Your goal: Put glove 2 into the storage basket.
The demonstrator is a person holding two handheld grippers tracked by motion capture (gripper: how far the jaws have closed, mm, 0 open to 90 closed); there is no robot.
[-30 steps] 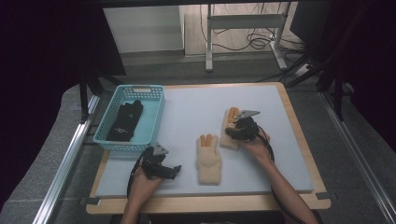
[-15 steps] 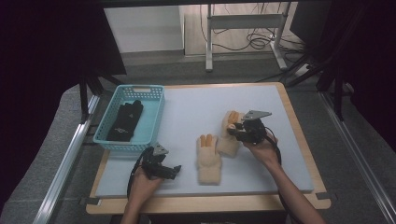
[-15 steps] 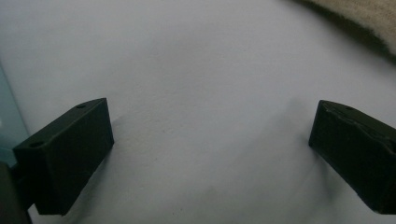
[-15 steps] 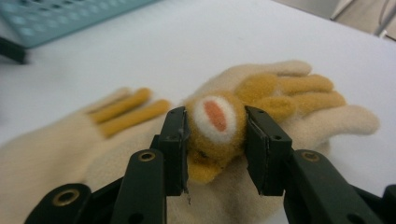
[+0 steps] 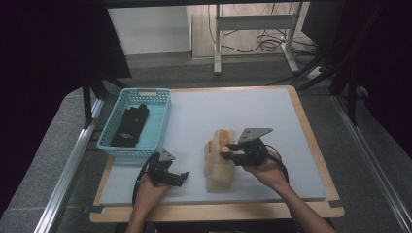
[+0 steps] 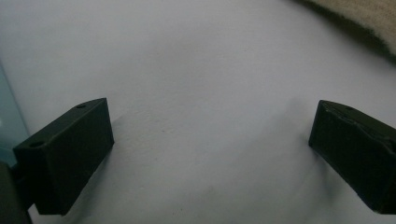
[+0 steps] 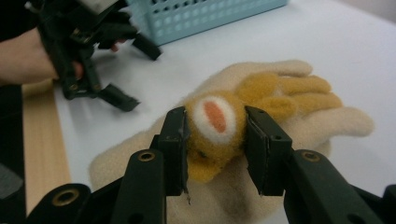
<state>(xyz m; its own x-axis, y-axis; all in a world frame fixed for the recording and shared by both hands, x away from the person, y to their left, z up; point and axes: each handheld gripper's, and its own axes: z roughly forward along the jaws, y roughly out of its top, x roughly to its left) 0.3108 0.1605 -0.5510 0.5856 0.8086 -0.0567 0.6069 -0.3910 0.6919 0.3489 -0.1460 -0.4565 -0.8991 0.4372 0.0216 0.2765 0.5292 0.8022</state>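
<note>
Yellow glove (image 7: 219, 128) now carried onto cream glove (image 7: 289, 135), pinched by right hand-held gripper (image 7: 215, 140); left hand-held gripper (image 6: 210, 154) spread

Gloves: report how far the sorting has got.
Done: the black gloves lie in the blue basket. In hand: the right gripper is shut on the mustard glove, laid over the cream glove. Left: both are on the table; the left gripper is open, empty.
</note>
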